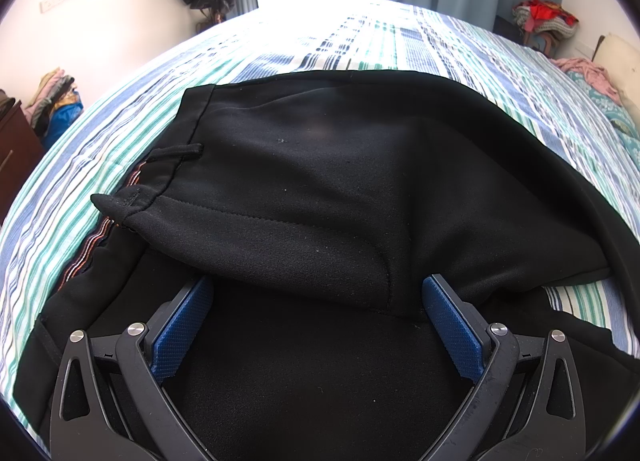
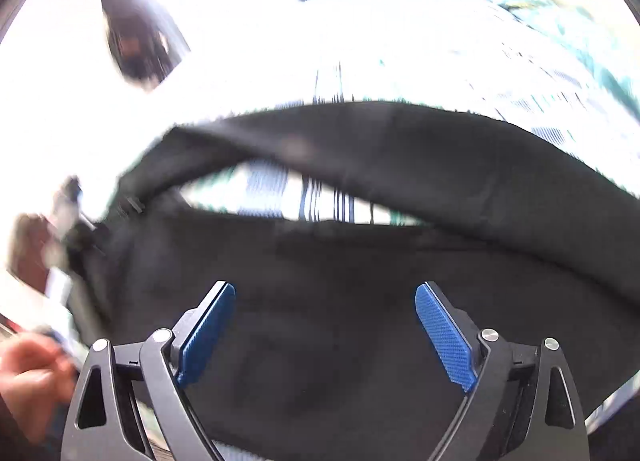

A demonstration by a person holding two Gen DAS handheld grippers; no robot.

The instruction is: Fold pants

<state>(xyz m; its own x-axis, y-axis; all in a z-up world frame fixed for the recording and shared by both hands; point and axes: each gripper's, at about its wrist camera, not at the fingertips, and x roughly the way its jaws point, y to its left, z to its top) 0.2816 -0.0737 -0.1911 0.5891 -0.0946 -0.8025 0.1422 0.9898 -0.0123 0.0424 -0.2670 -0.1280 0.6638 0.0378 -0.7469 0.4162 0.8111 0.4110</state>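
We saw the bed (image 1: pixel 280 57), under its striped sheet, fill both views, and the black pants (image 1: pixel 340 165) lay across it, one part doubled over another, the waistband (image 1: pixel 176 165) toward nine o'clock in the left wrist view. The biggest risk, as we judged it, was the loose upper layer: it sat humped rather than flat, so any tug could drag it askew and spoil the fold. The left tongs (image 1: pixel 316 313) stood wide, their blue pads partly tucked beneath the draped edge at twelve o'clock, gripping nothing; lifting them carelessly might have flipped that edge back. The right tongs (image 2: pixel 324 329) were also wide and empty above the cloth, in a blurred view; a hasty bite could have pinched two layers. A hand (image 2: pixel 32 373) showed at eight o'clock.
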